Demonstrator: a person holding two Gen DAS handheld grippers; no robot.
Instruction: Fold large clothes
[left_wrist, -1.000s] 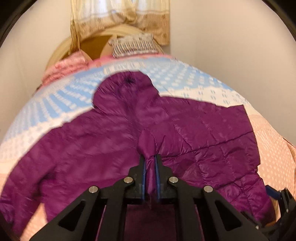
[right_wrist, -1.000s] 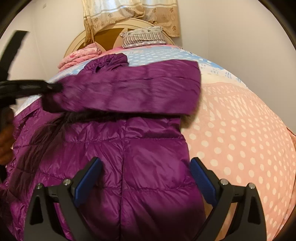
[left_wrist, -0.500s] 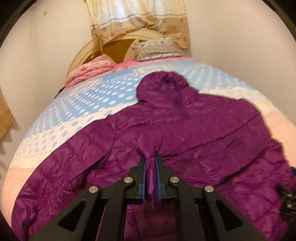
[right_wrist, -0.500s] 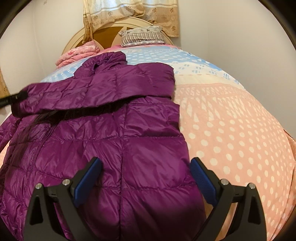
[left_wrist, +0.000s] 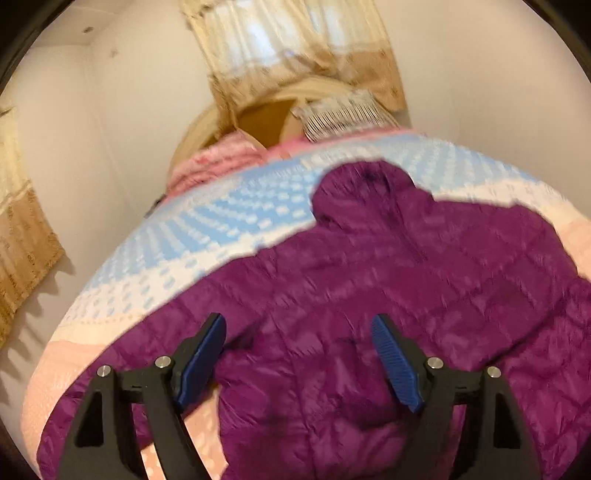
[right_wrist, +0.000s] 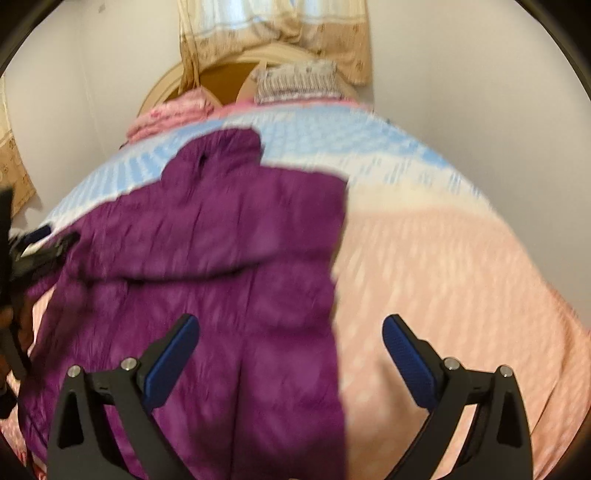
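Observation:
A purple quilted hooded jacket (left_wrist: 388, 295) lies flat on the bed, hood toward the headboard. Its right sleeve is folded across the chest, seen in the right wrist view (right_wrist: 221, 236). My left gripper (left_wrist: 297, 354) is open and empty above the jacket's left side. My right gripper (right_wrist: 290, 354) is open and empty above the jacket's right edge. The left gripper also shows at the left edge of the right wrist view (right_wrist: 37, 247). Both views are blurred by motion.
The bed has a quilt (right_wrist: 443, 277) with pink and blue dotted bands. A striped pillow (right_wrist: 295, 83) and a folded pink blanket (right_wrist: 170, 114) lie at the headboard (left_wrist: 221, 114). Curtains (left_wrist: 295, 48) hang behind. Walls stand close on both sides.
My left gripper has opened and let go of the sleeve cuff, which now lies across the jacket. Both grippers have moved, and the views have shifted.

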